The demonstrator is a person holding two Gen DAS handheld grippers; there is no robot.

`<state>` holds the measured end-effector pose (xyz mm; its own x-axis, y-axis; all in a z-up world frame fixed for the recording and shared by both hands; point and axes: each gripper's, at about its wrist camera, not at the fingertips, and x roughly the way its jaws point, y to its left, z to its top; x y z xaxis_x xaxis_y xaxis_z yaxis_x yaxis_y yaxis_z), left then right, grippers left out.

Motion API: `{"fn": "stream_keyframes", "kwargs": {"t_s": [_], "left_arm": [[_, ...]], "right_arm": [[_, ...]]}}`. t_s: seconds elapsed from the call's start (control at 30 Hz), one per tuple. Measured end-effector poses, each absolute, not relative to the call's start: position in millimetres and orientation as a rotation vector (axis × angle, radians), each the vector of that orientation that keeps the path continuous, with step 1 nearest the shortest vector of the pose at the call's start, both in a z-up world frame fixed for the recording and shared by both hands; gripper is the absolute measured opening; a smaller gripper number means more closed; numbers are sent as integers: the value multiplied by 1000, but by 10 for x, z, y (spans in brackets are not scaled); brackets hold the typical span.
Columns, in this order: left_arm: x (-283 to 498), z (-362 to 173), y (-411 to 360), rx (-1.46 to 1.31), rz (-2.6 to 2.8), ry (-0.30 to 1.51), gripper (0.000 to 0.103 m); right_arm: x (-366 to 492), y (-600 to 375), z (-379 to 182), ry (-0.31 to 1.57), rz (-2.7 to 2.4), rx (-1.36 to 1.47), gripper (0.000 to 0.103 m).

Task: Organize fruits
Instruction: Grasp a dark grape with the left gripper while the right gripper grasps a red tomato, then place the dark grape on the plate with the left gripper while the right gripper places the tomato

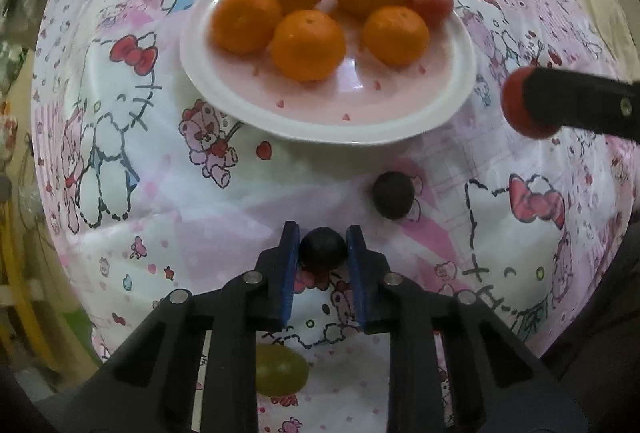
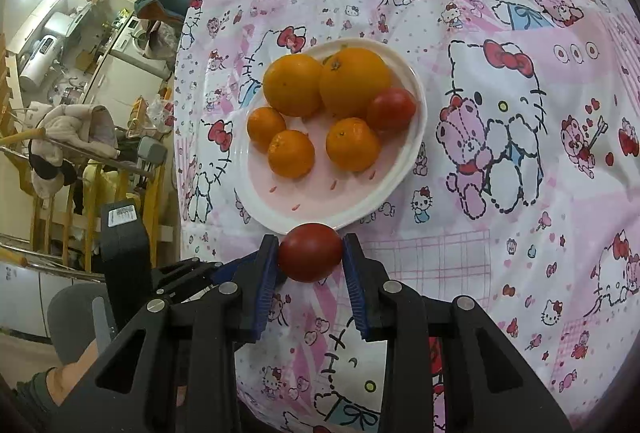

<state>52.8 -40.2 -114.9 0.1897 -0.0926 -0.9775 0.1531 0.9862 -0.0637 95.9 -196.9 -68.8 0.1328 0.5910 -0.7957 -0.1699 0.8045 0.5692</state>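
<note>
A white plate holds several oranges and one red tomato. My left gripper points down at the tablecloth, shut on a dark grape. A second dark grape lies just right of it, near the plate's front rim. A green grape lies under the gripper's frame. My right gripper hangs over the plate's near rim, shut on another red tomato. In the left wrist view that tomato shows at the right, with one black finger across it.
A pink cartoon-print cloth covers the round table. Past its left edge are chairs, clothes and household clutter. A black device with a label stands by the table's left edge. A person's arm shows at the bottom left.
</note>
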Motion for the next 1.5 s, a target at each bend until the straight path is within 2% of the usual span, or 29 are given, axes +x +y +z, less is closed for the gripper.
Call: {"fn": "stream_keyframes", "kwargs": {"t_s": [0.23,0.47,0.7,1.0,1.07,1.1,1.13,1.17,1.2,1.5], "left_arm": [[444,-1013,-234,-38,-175,1356,19],[667,-479,138,-144,-101,1153,20],[1081,-572,183,-213,-125,1142,20],[1162,-743,103,-242,-142,1184,20],[1181,-761,85,-245,-139,1199,26],[1181,-758,83,-251,-144,1198,39],[1172,-745,83,-252,-141,1192,55],[1166,-732,80,-248,-137,1184,62],[1154,-713,80,-245,-138,1172,64],[1066,-627,229,-242,-85,1161,64]], "right_arm": [[980,-1975,-664,1323,580,392,34],[1146,-2083,-658,1302,553,452,34],[1333,-2055,-867,1339,539,518,35],[1357,-2042,-942,1350,540,549,37],[1361,-2042,-916,1341,538,545,42],[1361,-2044,-902,1336,536,542,49],[1359,-2047,-889,1329,535,539,51],[1353,-2052,-874,1323,534,534,51],[1350,-2060,-864,1321,533,529,51],[1288,-2066,-854,1332,539,505,51]]}}
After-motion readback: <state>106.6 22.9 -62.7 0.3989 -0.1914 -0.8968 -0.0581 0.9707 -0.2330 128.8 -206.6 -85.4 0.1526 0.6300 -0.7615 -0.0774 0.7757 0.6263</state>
